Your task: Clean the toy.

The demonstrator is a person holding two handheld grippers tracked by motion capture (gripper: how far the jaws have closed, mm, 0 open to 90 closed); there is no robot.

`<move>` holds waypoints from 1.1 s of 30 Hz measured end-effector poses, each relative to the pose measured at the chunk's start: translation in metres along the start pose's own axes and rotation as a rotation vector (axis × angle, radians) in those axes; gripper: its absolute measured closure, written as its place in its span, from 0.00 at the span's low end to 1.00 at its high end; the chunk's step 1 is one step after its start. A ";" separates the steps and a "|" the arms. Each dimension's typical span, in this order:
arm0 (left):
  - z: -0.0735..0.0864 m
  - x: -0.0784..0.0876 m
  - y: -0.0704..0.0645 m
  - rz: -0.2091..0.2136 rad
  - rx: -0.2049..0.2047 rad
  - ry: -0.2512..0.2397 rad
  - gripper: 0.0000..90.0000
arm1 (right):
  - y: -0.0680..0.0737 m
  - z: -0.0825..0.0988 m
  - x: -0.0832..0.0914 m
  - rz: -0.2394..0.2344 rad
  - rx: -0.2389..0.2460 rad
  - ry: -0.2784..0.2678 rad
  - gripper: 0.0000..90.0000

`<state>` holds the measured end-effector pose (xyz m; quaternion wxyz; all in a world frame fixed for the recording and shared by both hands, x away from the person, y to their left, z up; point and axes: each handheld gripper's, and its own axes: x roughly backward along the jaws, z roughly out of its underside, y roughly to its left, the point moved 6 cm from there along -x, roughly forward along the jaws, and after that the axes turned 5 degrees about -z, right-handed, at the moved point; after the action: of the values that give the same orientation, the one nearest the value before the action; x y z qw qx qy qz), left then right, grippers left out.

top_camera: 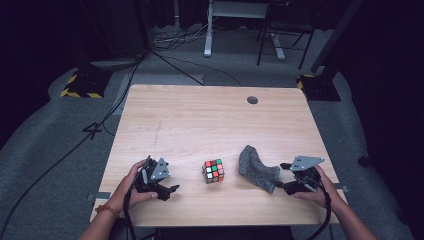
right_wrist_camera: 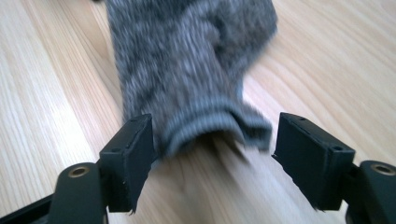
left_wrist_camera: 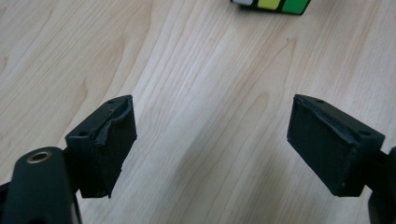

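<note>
Near the table's [top_camera: 210,115] front edge, the left gripper [top_camera: 172,190] sits toward the front left corner with its jaws standing wide and nothing but bare wood between them, while the right gripper [top_camera: 281,175] sits toward the front right corner, jaws wide, with the cuff of the grey sock [top_camera: 256,168] lying between the pads, the left pad touching it and the right pad apart from it. Just beyond, the sock stretches away from that gripper toward the table's middle, and the colour cube [top_camera: 213,170] stands between the two grippers, apart from both and near the sock.
</note>
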<state>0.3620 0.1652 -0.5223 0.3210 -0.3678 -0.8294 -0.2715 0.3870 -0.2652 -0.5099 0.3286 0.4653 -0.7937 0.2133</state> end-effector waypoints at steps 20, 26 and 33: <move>0.035 -0.004 0.011 0.050 0.185 0.017 0.18 | -0.028 0.075 0.027 0.104 -0.251 -0.074 0.29; 0.037 -0.005 0.012 0.048 0.195 -0.020 0.16 | -0.028 0.077 0.027 0.119 -0.246 -0.081 0.28; 0.037 -0.005 0.012 0.046 0.197 -0.020 0.16 | -0.028 0.077 0.027 0.122 -0.245 -0.081 0.28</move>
<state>0.3619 0.1957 -0.5476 0.3536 -0.3561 -0.8465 -0.1775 0.3772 -0.3442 -0.5430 0.3371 0.3807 -0.8532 0.1156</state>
